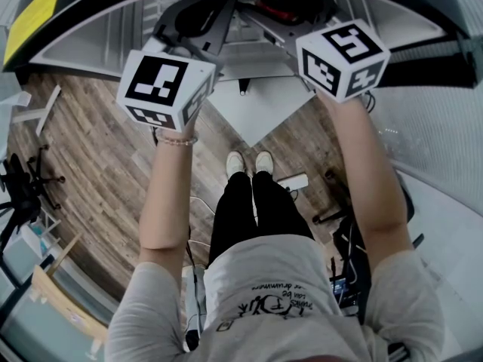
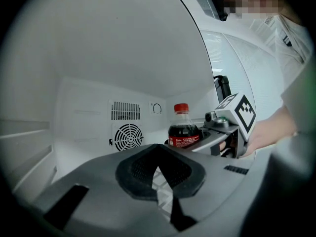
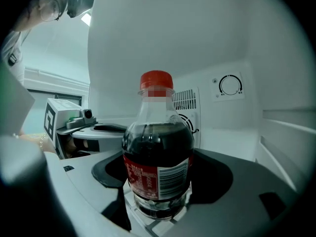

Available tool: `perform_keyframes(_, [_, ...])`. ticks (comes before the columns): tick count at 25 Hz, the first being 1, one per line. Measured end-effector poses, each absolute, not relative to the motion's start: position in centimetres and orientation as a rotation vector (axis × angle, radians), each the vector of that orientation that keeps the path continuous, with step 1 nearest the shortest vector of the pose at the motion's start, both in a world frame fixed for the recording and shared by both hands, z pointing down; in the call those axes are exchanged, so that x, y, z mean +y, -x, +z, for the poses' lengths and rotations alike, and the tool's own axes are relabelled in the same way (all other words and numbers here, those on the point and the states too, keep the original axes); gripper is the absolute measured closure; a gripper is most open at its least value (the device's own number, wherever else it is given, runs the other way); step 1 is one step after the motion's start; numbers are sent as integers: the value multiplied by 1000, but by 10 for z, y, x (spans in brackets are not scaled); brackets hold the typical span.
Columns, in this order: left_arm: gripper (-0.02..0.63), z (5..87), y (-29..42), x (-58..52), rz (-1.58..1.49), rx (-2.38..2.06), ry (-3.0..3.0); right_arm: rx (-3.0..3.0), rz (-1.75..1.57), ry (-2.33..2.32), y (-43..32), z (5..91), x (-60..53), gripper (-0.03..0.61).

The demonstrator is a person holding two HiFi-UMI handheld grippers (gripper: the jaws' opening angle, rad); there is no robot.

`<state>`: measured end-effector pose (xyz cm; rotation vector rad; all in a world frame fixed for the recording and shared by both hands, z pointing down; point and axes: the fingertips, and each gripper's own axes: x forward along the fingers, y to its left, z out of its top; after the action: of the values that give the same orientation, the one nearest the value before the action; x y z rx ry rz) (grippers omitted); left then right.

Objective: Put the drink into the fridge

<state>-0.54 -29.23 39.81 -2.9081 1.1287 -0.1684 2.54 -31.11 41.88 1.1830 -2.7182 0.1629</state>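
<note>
Clamping the clear plastic cola bottle with the red cap (image 3: pixel 158 147), your right gripper (image 3: pixel 159 181) holds it upright, deep inside the white fridge (image 3: pixel 276 98). Its base looks down at the white wire shelf (image 3: pixel 150 225), with the slotted vent grille (image 3: pixel 186 100) just behind. Your left gripper (image 2: pixel 159 168) is closed on nothing, alongside. The carry looks done; what's left, I'd say, is to let go, back both out and close the fridge.

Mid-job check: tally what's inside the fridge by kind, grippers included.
Cola bottle: 1
Grippers: 2 (left gripper, right gripper)
Back-wall vents: 2 (slotted vent, round fan grille)
Dial: 1
Total: 6
</note>
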Motion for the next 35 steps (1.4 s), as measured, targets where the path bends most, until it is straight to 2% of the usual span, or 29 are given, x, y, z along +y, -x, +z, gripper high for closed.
perform_keyframes(25, [612,380,11,-252,-119,1128,2903,-2652,195,-1278,-51,411,-274,219])
perform_keyframes(35, [612,380,14,-197,-73,1148,2975,-2665,193,-1333,-65,400,-206,222])
